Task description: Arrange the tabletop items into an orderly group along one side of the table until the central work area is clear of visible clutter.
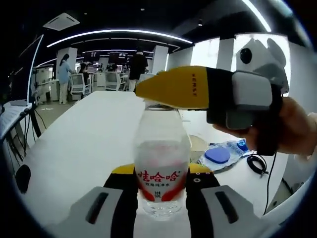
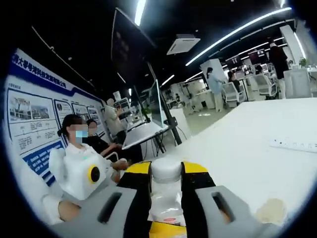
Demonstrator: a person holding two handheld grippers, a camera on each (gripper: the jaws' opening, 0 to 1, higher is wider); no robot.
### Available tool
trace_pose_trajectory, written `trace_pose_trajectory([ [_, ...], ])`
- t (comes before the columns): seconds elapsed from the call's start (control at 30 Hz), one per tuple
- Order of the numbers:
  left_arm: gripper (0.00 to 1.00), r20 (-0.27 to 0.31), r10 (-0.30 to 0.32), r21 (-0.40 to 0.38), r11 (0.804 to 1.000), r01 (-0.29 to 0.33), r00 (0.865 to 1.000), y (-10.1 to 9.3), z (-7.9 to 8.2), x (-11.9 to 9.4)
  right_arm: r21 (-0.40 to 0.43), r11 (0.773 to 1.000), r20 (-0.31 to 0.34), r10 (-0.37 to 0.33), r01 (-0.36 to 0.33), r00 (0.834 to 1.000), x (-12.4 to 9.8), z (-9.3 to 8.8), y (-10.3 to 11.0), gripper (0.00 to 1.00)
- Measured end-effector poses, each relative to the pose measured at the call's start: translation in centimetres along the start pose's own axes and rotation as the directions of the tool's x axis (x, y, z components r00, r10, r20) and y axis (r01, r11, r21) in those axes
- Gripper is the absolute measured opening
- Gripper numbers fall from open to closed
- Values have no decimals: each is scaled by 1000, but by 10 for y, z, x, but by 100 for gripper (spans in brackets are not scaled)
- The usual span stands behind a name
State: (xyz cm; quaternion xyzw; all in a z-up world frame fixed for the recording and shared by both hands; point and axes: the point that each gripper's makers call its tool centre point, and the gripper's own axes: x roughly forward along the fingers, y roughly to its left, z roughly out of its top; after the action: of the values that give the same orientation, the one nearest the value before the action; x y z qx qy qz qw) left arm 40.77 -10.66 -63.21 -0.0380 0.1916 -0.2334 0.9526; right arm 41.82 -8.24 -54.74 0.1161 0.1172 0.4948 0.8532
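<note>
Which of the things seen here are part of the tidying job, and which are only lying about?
Part of the job:
- clear plastic water bottle with red label, held between both tools
- left tool
- right tool, at the bottle's white cap

Lying about:
- blue round lid on a plastic bag
- black cable
- white power strip

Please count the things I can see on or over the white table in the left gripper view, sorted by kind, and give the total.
Clear water bottle: 1
Blue round lid: 1
Clear plastic bag under the lid: 1
Black cable: 1
Hand-held gripper: 2, the left and the right
Total: 6
</note>
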Motion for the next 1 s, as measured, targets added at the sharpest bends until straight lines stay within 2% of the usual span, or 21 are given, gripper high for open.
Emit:
trace_pose_trajectory([
  [0.1, 34, 40, 3, 30, 1000, -4, 999, -7, 12, 2, -31, 999, 19, -9, 9, 1000, -8, 11, 0, 19],
  [0.27, 35, 51, 18, 98, 995, -23, 999, -10, 20, 9, -74, 997, 20, 10, -8, 1000, -14, 20, -6, 19],
  [0.33, 35, 47, 18, 102, 995, -22, 999, -8, 22, 15, -74, 997, -3, 28, -28, 1000, -10, 22, -15, 19],
  [0.37, 35, 49, 19, 89, 996, -23, 999, -5, 26, 19, -59, 996, -32, 63, -65, 997, -6, 25, -18, 19],
  [0.43, 35, 60, 24, 87, 996, -29, 998, -3, 33, 23, -83, 991, -87, 101, -109, 991, -3, 30, -22, 19],
  [0.47, 35, 76, 30, 92, 995, -37, 997, 0, 40, 27, -123, 984, -120, 111, -125, 987, -1, 36, -23, 19],
  [0.53, 35, 104, 36, 97, 994, -46, 994, 1, 53, 32, -196, 971, -132, 116, -141, 984, 1, 48, -21, 19],
  [0.67, 35, 124, 26, 101, 994, -39, 992, -3, 68, 38, -199, 972, -118, 100, -122, 988, -4, 60, -21, 19],
  [0.8, 36, 104, 1, 111, 994, -13, 995, -12, 69, 46, -221, 967, -137, 96, -125, 986, -12, 62, -30, 19],
  [0.93, 36, 69, -2, 121, 993, -6, 998, -17, 59, 56, -232, 963, -187, 90, -133, 978, -18, 51, -37, 19],
  [1.0, 36, 51, 4, 111, 994, -9, 999, -18, 51, 61, -271, 950, -218, 98, -157, 971, -20, 43, -38, 19],
])
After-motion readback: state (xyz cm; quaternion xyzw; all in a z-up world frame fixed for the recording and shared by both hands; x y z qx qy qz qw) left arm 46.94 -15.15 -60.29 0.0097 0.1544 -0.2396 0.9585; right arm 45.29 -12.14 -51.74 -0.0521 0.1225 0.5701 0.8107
